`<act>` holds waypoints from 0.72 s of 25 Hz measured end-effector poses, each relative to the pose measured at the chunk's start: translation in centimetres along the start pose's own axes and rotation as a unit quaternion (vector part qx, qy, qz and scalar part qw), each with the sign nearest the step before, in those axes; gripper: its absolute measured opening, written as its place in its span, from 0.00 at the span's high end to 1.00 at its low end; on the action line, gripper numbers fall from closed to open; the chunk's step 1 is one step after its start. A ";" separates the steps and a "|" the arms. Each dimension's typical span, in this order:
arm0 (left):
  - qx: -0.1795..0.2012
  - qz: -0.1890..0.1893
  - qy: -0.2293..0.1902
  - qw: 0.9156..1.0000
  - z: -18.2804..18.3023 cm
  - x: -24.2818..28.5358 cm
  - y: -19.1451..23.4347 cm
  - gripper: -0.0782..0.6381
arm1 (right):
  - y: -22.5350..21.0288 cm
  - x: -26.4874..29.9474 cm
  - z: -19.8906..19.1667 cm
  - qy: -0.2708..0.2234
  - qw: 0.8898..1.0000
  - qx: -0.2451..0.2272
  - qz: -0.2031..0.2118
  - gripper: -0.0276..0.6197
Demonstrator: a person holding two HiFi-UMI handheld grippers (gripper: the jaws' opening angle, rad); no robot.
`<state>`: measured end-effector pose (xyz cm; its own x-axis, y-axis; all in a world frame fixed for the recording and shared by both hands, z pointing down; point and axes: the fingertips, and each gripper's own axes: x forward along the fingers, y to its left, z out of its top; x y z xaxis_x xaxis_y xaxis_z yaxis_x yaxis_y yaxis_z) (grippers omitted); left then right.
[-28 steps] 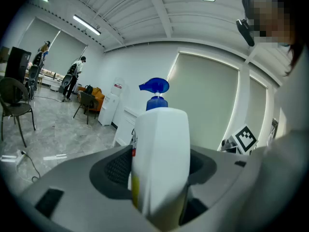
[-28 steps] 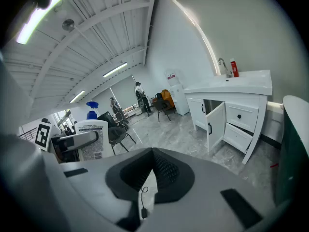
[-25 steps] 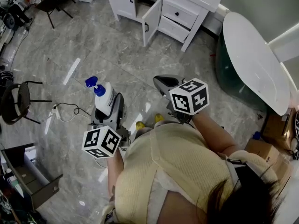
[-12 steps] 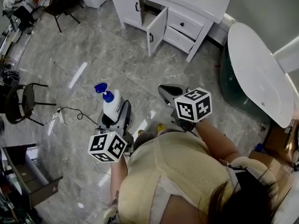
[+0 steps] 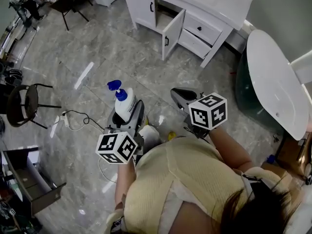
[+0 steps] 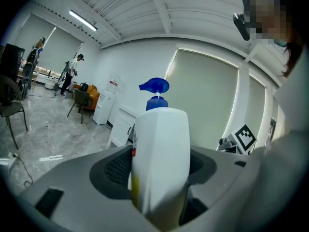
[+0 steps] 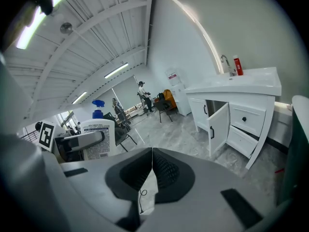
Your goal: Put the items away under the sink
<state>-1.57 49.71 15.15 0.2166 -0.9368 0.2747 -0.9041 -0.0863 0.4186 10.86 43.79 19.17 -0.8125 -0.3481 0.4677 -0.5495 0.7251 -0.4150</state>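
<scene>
Our left gripper (image 5: 127, 122) pinches the bottle (image 5: 125, 103) across its lower body, pump upright above the jaws. It is held over the floor, well apart from the open cabinet (image 5: 142, 8). It looks like smooth, stiff plastic, probably weighty with liquid, so a low grip on the flat sides suits. Our right gripper (image 5: 183, 95) is empty, its jaws pressed together.

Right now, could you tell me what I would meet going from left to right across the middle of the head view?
Black chair → power strip on the floor → pump bottle clamped in the left gripper → shut right gripper → white oval surface.
</scene>
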 end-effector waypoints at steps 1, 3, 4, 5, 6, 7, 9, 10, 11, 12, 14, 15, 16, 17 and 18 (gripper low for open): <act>0.000 -0.004 0.002 1.000 0.3 0.4 0.5 0.46 | -0.1 0.6 0.3 0.000 1.000 0.002 -0.004 0.92; -0.001 -0.012 0.006 1.000 1.0 1.1 1.6 0.46 | -0.2 2.1 0.9 0.002 1.000 0.012 -0.008 0.92; -0.002 -0.015 0.007 1.000 1.4 1.4 2.2 0.46 | 0.0 2.9 1.2 0.003 1.000 0.015 -0.009 0.92; -0.004 -0.017 0.008 1.000 1.8 1.7 3.0 0.46 | 0.2 3.7 1.5 0.005 1.000 0.016 -0.008 0.92; -0.007 -0.019 0.009 1.000 2.2 2.0 3.8 0.46 | 0.5 4.5 1.8 0.007 1.000 0.015 -0.008 0.92; -0.009 -0.020 0.011 1.000 2.7 2.3 4.6 0.46 | 0.7 5.3 2.2 0.009 1.000 0.013 -0.009 0.92; -0.009 -0.024 0.016 1.000 3.5 2.9 6.0 0.46 | 0.9 6.8 3.1 0.009 1.000 0.014 -0.014 0.92; -0.009 -0.027 0.018 0.999 4.0 3.1 6.7 0.46 | 1.0 7.4 3.5 0.008 1.000 0.018 -0.017 0.92; -0.010 -0.031 0.019 0.999 4.5 3.4 7.3 0.46 | 1.1 8.1 3.9 0.006 1.000 0.021 -0.019 0.92; -0.010 -0.034 0.020 0.999 4.9 3.7 8.0 0.46 | 1.2 8.7 4.3 0.005 0.999 0.024 -0.021 0.92; -0.012 -0.042 0.022 0.999 5.7 4.3 9.2 0.46 | 1.4 10.0 5.0 0.005 0.999 0.027 -0.028 0.92; -0.012 -0.045 0.024 0.999 6.1 4.6 9.8 0.46 | 1.4 10.6 5.3 0.005 0.999 0.027 -0.032 0.92; -0.011 -0.049 0.026 0.998 6.4 4.9 10.4 0.46 | 1.5 11.2 5.5 0.007 0.999 0.028 -0.036 0.92; -0.010 -0.053 0.028 0.998 6.7 5.1 10.9 0.46 | 1.5 11.8 5.7 0.008 0.999 0.028 -0.041 0.92; -0.009 -0.056 0.030 0.998 6.9 5.3 11.4 0.46 | 1.5 12.4 5.9 0.009 0.999 0.028 -0.046 0.92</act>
<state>-13.33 41.39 15.38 0.3379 -0.8998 0.2760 -0.8662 -0.1826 0.4651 -1.16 37.12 19.74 -0.7544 -0.4001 0.5204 -0.6322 0.6561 -0.4122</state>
